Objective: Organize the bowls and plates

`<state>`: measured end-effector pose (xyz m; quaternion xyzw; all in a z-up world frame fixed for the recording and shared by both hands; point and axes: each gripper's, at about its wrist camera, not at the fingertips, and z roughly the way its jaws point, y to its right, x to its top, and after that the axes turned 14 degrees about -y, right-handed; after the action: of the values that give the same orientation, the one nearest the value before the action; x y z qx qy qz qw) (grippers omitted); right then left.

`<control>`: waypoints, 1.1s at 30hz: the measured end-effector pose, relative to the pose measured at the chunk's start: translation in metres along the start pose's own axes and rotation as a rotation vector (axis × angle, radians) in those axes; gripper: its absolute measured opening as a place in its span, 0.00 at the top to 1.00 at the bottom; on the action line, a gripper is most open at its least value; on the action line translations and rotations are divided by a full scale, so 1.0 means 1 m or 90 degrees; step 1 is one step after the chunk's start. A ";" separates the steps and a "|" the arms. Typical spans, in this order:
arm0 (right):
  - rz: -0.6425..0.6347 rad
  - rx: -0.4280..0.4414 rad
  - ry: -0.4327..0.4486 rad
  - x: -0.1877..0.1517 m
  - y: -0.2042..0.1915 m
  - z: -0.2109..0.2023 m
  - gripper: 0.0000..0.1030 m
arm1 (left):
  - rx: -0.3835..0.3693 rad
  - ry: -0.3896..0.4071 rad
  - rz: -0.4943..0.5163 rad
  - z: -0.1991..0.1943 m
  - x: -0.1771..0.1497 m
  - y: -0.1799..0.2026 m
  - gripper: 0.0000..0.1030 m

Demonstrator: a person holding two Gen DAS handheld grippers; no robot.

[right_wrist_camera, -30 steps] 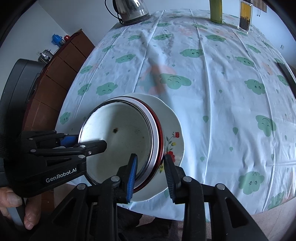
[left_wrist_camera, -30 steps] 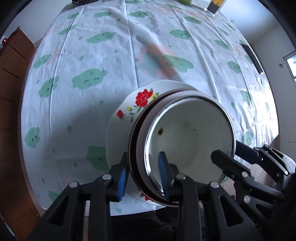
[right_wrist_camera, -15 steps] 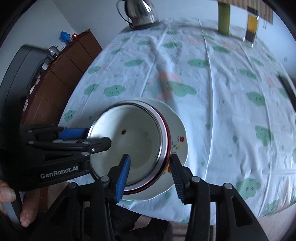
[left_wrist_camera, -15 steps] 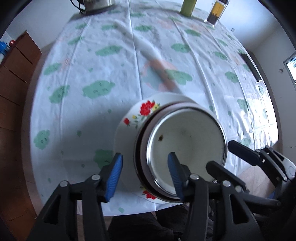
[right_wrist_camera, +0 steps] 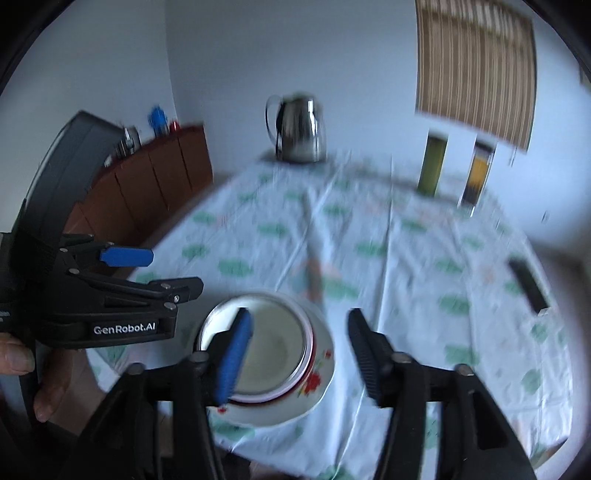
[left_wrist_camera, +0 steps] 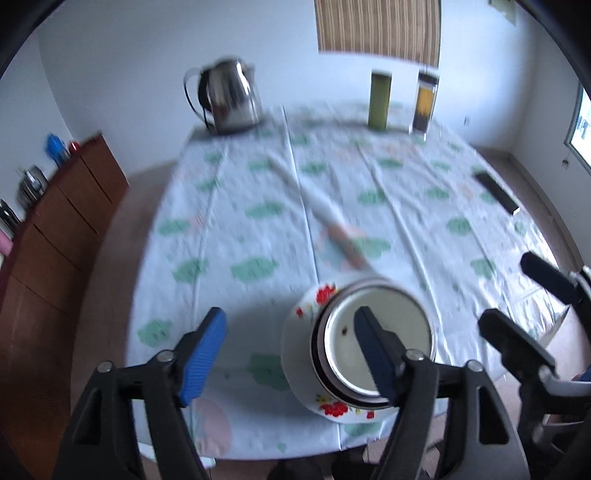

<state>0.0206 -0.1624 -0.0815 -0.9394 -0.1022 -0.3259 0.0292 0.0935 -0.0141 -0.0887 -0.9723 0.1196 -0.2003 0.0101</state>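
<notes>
Left wrist view, item one: a stack of dishes at the near edge of the table (left_wrist_camera: pixel 258 206). Its base is a white floral plate (left_wrist_camera: pixel 295 339) with red flowers on the rim; on it sits a dark-rimmed bowl (left_wrist_camera: pixel 318 347), and nested inside that a white enamel bowl (left_wrist_camera: pixel 391 317) with a small dark speck on its floor. The stack stands free, with nothing pressing on it.

Item two: left gripper (left_wrist_camera: pixel 288 343), jaws opening, blue pads well apart above the stack; the right-hand finger overlaps the enamel bowl in the picture, without a grip.

Item three: right gripper (right_wrist_camera: pixel 299 343), jaws likewise opening, straddling the stack from above with no contact visible. Fingers of a hand (right_wrist_camera: pixel 22 365) show at the left gripper's handle in the right wrist view.

Surroundings, much blurred: a white tablecloth (left_wrist_camera: pixel 229 236) printed with green clouds; a steel kettle (left_wrist_camera: pixel 229 98) at the far left corner; a green cylinder (left_wrist_camera: pixel 379 99) and a clear jar (left_wrist_camera: pixel 426 103) with dark and yellow contents at the far edge; a dark flat object (left_wrist_camera: pixel 496 194) at the right edge; a brown cabinet (left_wrist_camera: pixel 62 218) left of the table; a striped blind (left_wrist_camera: pixel 380 27) on the far wall.
</notes>
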 end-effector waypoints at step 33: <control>-0.010 -0.006 0.094 -0.009 0.003 -0.043 0.31 | 0.013 0.118 -0.031 -0.051 -0.014 0.007 0.06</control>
<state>-0.0115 -0.1720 -0.0531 -0.9121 -0.1053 -0.3952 0.0298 0.0592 -0.0160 -0.0479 -0.9522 0.0941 -0.2905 0.0041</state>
